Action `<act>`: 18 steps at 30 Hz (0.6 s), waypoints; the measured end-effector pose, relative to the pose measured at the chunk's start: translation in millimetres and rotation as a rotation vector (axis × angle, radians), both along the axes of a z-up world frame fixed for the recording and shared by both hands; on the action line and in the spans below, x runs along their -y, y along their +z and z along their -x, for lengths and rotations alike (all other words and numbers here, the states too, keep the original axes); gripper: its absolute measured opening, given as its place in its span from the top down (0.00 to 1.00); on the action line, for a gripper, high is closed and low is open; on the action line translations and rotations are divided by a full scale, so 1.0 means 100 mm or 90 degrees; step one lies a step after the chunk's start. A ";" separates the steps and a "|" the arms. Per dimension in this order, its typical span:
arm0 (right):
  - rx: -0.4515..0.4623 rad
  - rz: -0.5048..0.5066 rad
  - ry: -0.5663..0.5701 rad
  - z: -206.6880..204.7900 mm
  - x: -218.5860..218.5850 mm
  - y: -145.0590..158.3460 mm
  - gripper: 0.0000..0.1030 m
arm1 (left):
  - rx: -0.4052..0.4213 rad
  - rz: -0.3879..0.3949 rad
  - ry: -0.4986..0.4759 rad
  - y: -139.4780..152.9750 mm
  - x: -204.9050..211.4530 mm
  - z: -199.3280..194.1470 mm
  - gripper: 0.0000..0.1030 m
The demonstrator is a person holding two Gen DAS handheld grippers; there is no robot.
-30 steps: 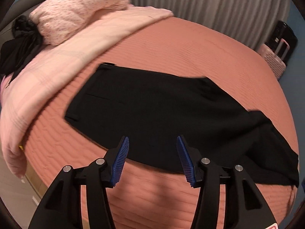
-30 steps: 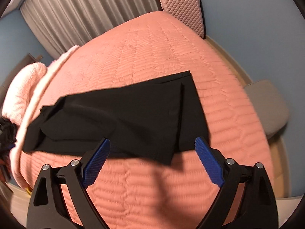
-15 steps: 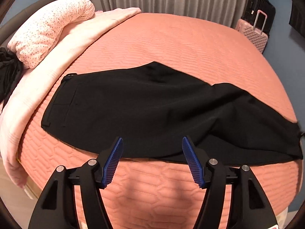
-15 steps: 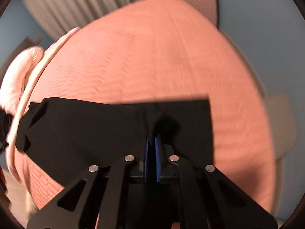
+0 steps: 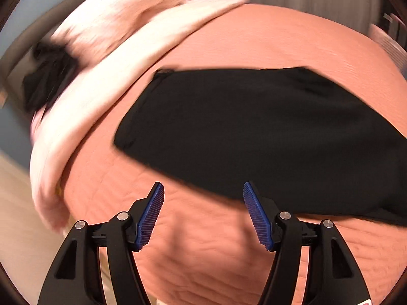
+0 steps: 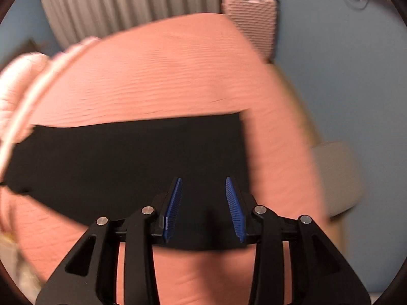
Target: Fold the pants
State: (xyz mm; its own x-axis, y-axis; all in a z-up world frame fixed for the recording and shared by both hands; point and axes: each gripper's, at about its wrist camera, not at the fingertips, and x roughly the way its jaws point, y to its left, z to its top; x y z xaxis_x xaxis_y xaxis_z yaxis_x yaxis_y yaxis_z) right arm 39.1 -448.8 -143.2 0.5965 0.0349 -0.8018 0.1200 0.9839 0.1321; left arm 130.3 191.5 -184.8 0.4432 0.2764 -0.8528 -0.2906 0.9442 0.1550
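while both jaws gape, one black pants (image 5: 254, 132), one bed (image 5: 254, 38), two grippers

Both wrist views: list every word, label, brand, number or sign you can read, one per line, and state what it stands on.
None can be read in either view.
The black pants, the salmon bedspread and the pink suitcase show no lettering.
A red-and-white scrap at the bottom edge beside the left gripper is cut off, unreadable.
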 end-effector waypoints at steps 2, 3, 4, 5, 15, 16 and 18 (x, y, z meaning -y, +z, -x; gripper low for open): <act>0.008 0.008 0.069 0.01 -0.54 -0.03 0.64 | 0.007 0.041 0.066 -0.10 -0.36 0.06 0.39; 0.007 0.022 0.132 -0.04 -0.99 -0.07 0.64 | 0.013 0.054 0.085 -0.13 -0.48 0.09 0.39; 0.008 0.042 0.185 -0.10 -1.38 -0.10 0.64 | 0.015 0.064 0.107 -0.16 -0.63 0.11 0.39; 0.008 0.053 0.242 -0.18 -1.79 -0.14 0.65 | 0.018 0.078 0.117 -0.19 -0.75 0.12 0.39; -0.023 0.015 0.388 -0.31 -3.41 -0.23 0.65 | 0.090 0.264 0.203 -0.47 -1.74 -0.09 0.37; -0.030 0.012 0.384 -0.30 -3.47 -0.25 0.62 | 0.092 0.255 0.196 -0.46 -1.79 -0.14 0.37; -0.040 0.020 0.368 -0.26 -3.45 -0.26 0.56 | 0.087 0.252 0.186 -0.48 -1.86 -0.25 0.38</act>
